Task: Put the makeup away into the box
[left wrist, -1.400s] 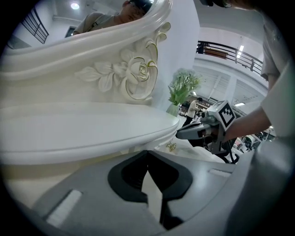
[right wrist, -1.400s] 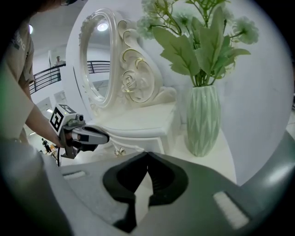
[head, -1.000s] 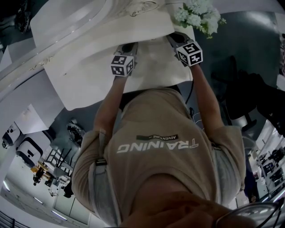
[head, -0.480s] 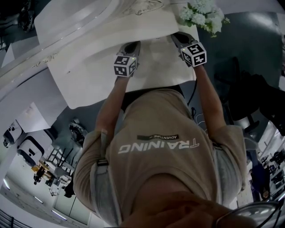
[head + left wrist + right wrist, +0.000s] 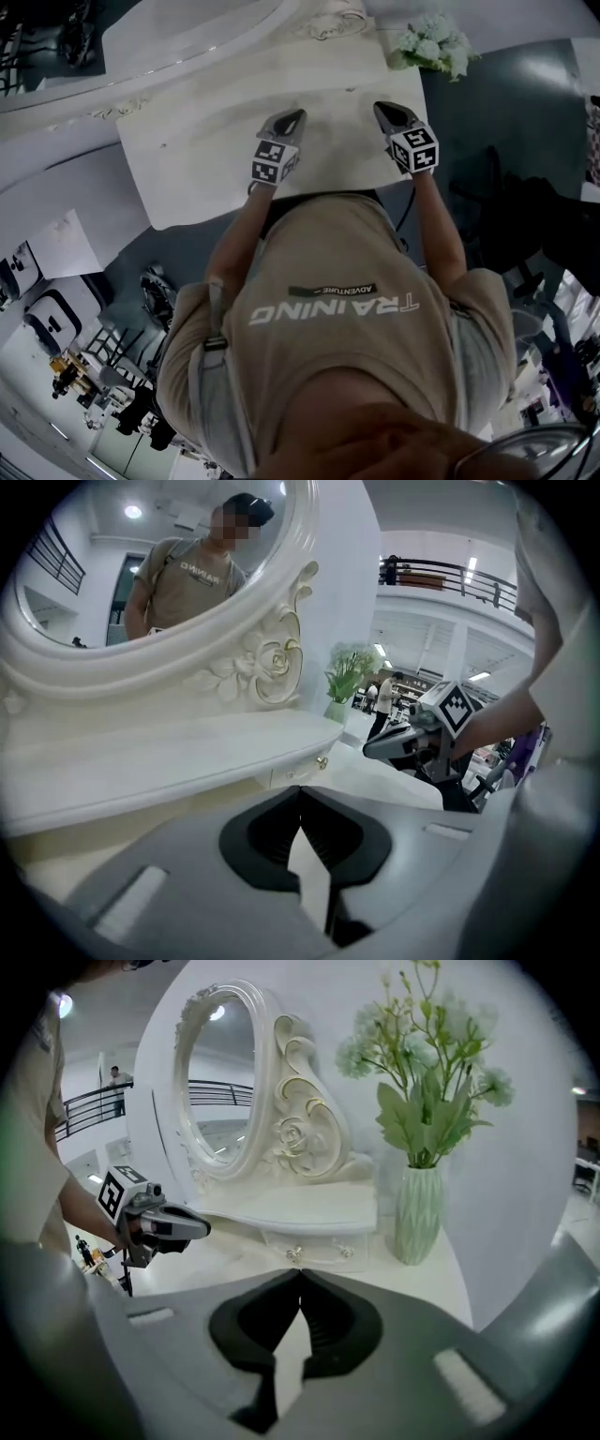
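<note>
No makeup and no box shows in any view. My left gripper hangs over the white dressing table top, jaws shut with nothing between them; in its own view the tips meet. My right gripper hovers beside it over the same top, also shut and empty, tips together. Each gripper shows in the other's view: the right gripper at the right, the left gripper at the left. The two stand apart, side by side, pointing toward the mirror.
An oval mirror in a carved white frame stands at the back of the table, over a raised shelf with a small knobbed drawer. A green vase of pale flowers stands at the table's right corner.
Both grippers have drawn back from the mirror toward the person and risen a little. More of the table top shows in front of them. Both stayed shut.
</note>
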`<state>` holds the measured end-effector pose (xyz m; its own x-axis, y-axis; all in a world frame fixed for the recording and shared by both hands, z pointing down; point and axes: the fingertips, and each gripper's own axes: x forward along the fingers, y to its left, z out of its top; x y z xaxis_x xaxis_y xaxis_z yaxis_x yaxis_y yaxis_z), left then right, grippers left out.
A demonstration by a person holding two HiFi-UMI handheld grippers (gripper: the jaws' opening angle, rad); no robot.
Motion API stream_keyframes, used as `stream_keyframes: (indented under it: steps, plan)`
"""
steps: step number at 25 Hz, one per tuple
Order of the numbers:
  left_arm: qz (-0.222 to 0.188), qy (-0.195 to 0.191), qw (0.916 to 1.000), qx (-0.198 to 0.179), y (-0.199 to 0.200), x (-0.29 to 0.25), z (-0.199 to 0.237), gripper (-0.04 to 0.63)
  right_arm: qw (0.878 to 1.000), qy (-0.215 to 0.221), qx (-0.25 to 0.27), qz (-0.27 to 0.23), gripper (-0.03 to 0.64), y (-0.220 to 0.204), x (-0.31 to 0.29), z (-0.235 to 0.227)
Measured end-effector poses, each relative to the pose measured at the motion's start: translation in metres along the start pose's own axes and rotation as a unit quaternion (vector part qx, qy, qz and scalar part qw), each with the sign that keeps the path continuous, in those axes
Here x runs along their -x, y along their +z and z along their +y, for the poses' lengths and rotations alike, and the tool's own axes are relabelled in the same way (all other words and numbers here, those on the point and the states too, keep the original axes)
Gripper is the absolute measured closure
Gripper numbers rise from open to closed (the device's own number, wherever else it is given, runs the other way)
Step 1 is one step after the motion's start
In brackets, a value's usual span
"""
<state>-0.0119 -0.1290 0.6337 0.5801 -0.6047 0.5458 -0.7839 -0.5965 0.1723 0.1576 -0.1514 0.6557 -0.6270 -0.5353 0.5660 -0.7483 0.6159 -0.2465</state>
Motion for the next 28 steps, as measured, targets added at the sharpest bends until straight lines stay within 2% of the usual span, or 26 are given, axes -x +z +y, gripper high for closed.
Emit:
stream_keyframes:
  steps: [2,6,11,22,28]
  plan:
    - [-0.015,0.004,0.9999,0.004,0.008,0.019,0.001,0.589,1.000,0.003,-0.001,0.000,0.614,0.000,0.005,0.018]
    - [-0.071,0.008,0.9948,0.072,0.034,0.059,0.007,0.589,1.000,0.017,0.012,-0.010,0.614,0.012,0.011,0.057]
    - [-0.126,0.018,0.9878,0.090,0.058,0.102,0.016,0.589,0.998,0.042,0.037,-0.027,0.613,0.037,0.005,0.109]
    - [-0.184,0.032,0.9812,0.048,0.101,0.166,0.040,0.589,0.988,0.057,0.100,-0.103,0.613,0.121,0.012,0.185]
    - [-0.218,0.052,0.9743,0.016,0.125,0.199,0.055,0.589,0.981,0.040,0.126,-0.144,0.614,0.169,0.026,0.203]
